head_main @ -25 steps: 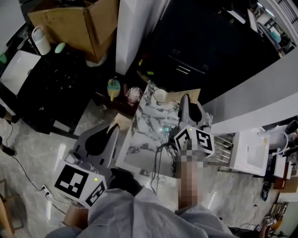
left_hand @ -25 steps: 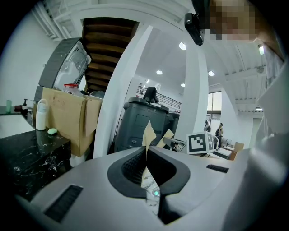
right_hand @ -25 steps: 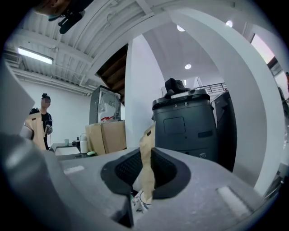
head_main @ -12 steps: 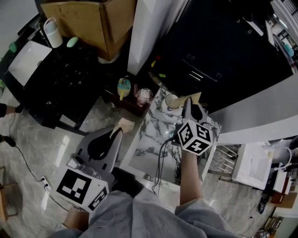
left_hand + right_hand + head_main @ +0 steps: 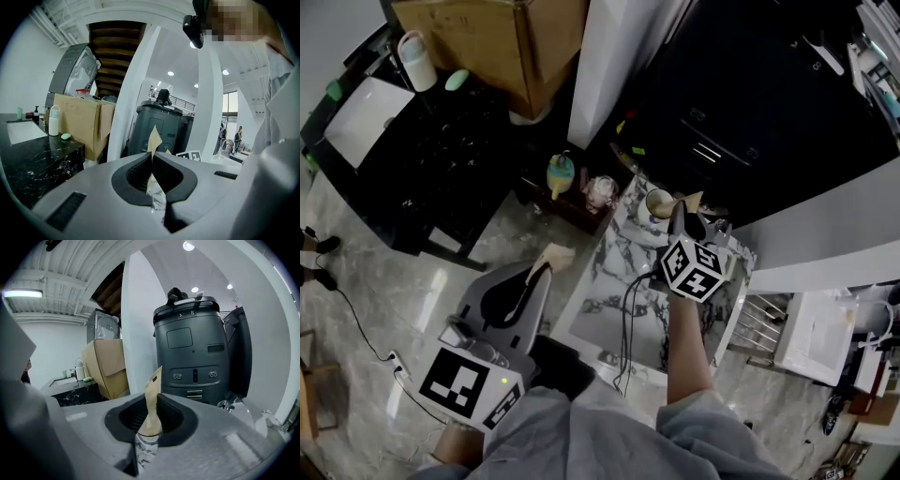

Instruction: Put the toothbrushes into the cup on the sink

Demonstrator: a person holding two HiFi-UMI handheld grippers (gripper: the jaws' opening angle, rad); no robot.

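Right claw (image 5: pixel 680 214) is clamped narrow on the right packet (image 5: pixel 691 200), a tan paper sleeve (a wrapped toothbrush, going by the task). The packet's top end pokes out past the jaws. The right gripper view agrees: right claw (image 5: pixel 152 401) pinches the sleeve (image 5: pixel 151 392) across its flat sides, probably so the free end can go in first. It hangs just beside the cup (image 5: pixel 658 202), to the cup's right near the rim, not in it yet. The cup stands on the marble table (image 5: pixel 598 292) at its far end. Left claw (image 5: pixel 536 272) is well apart from the cup, down-left of it and off the table's edge over the floor. It is also closed, on the left packet (image 5: pixel 551 254). In the left gripper view the jaws sit together on a thin sleeve (image 5: pixel 153 139) with its pointed tip up. My guess is it is parked there to wait its turn, so the two claws don't crowd the one cup. A black cable (image 5: pixel 623 323) trails over the table on the near side of the cup. Two small colourful items (image 5: pixel 561 174) sit on a low shelf left of the cup, and I cannot tell what they are. A cardboard box (image 5: pixel 502 37) and a white basin (image 5: pixel 358 114) lie far left of the cup. A big dark machine (image 5: pixel 759 103) stands behind the cup, and a wire rack (image 5: pixel 757 323) is to its right and nearer. Nothing stands between the right packet and the cup's mouth. The likely snag is the packet clipping the rim and tipping the cup.
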